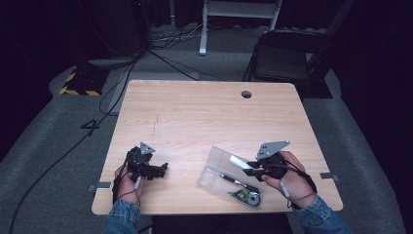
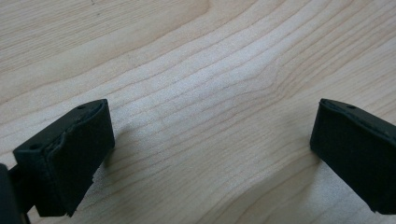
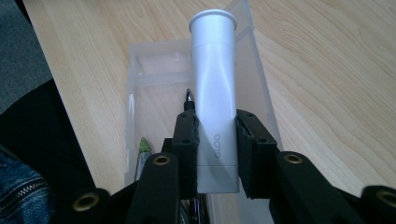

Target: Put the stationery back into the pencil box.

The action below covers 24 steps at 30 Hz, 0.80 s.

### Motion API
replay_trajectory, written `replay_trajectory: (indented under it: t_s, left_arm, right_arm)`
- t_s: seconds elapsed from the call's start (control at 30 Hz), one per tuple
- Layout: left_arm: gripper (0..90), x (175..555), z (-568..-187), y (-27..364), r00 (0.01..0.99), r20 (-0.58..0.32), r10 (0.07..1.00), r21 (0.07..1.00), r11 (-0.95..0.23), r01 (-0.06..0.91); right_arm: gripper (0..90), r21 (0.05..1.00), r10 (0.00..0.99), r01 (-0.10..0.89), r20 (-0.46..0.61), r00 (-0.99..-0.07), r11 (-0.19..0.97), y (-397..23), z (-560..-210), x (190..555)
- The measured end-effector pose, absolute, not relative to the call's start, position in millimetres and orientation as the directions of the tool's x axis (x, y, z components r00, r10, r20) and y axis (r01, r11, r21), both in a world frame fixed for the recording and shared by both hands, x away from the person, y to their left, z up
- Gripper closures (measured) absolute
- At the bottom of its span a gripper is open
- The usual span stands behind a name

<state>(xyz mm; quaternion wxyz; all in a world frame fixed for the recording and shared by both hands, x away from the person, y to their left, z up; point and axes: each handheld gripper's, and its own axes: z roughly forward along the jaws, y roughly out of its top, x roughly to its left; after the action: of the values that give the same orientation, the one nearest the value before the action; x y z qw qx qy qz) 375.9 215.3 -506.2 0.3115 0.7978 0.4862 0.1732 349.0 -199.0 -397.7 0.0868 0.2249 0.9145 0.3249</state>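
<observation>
Wooden table (image 1: 195, 117), right claw (image 3: 215, 144) around glue stick (image 3: 214, 79)

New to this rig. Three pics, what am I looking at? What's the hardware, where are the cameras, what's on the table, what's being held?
No robot arm here: a person at a wooden table holds a two-jaw handheld claw in each hand.

The high view comes from a fixed camera above the person, looking forward and down. The other two pictures come from cameras riding on each claw, looking along its black jaws.

The left claw sits low over bare wood, jaws wide apart, nothing between them; in the high view it is at the lower left.

The right claw is shut on a silver glue stick, with a pad on each side of the tube. It holds the stick over a clear plastic case lying open near the table's front edge. In the case lie a pen and a tape dispenser.
</observation>
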Motion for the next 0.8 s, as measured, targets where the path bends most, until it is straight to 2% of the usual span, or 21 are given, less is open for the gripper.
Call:
replay_trajectory:
  t_s: [0.8]
  left_arm:
    - [0.1, 375.9, -506.2, 215.3, 0.467, -0.026, 0.884, 0.666, -0.333, 0.668]
  right_arm:
    - [71.6, 0.549, 0.388, 0.332, 0.015, -0.921, 0.767, -173.7, -425.6, 345.8]
